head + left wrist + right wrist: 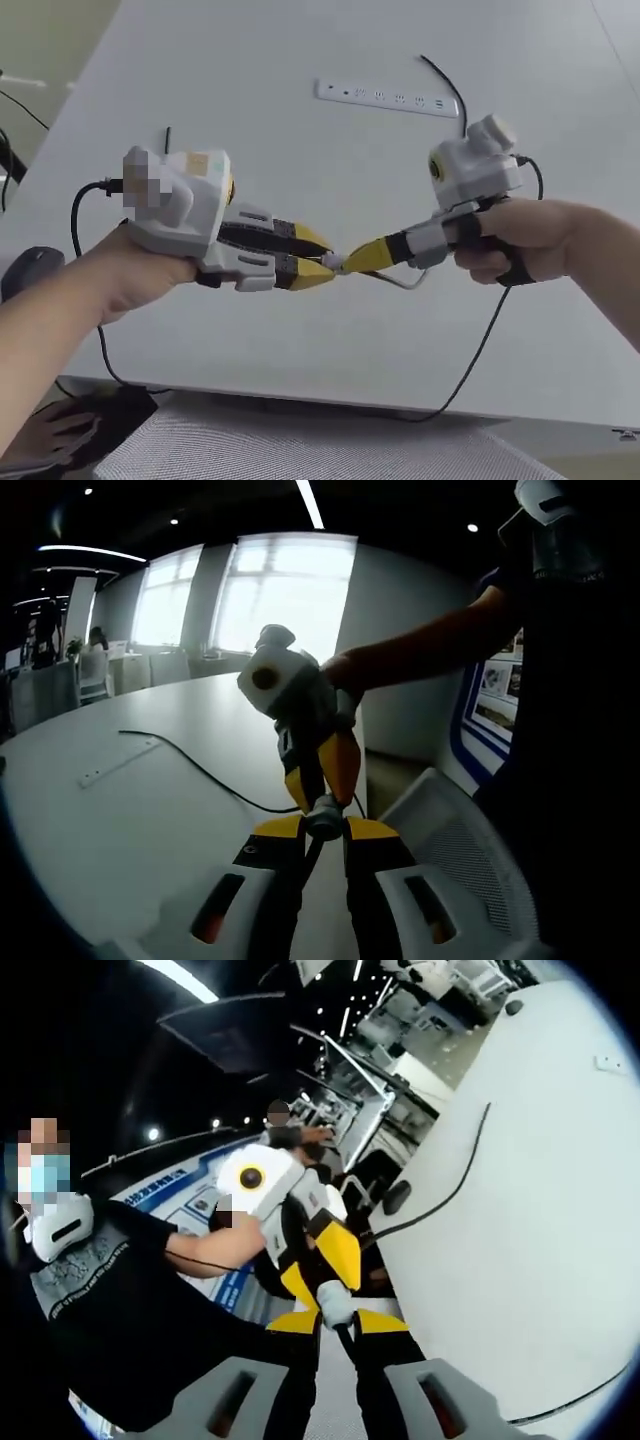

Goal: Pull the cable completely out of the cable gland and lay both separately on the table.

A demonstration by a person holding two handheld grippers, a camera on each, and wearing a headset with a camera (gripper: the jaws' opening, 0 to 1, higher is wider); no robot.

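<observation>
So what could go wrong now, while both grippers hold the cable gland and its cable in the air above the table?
1. The left gripper and right gripper meet tip to tip at the cable gland; a sudden release may jerk them apart and throw a part.
2. The cable loops slack under the right gripper, so one pull may not free it fully.
3. All this hangs near the front edge of the table; a dropped part could fall off.
</observation>
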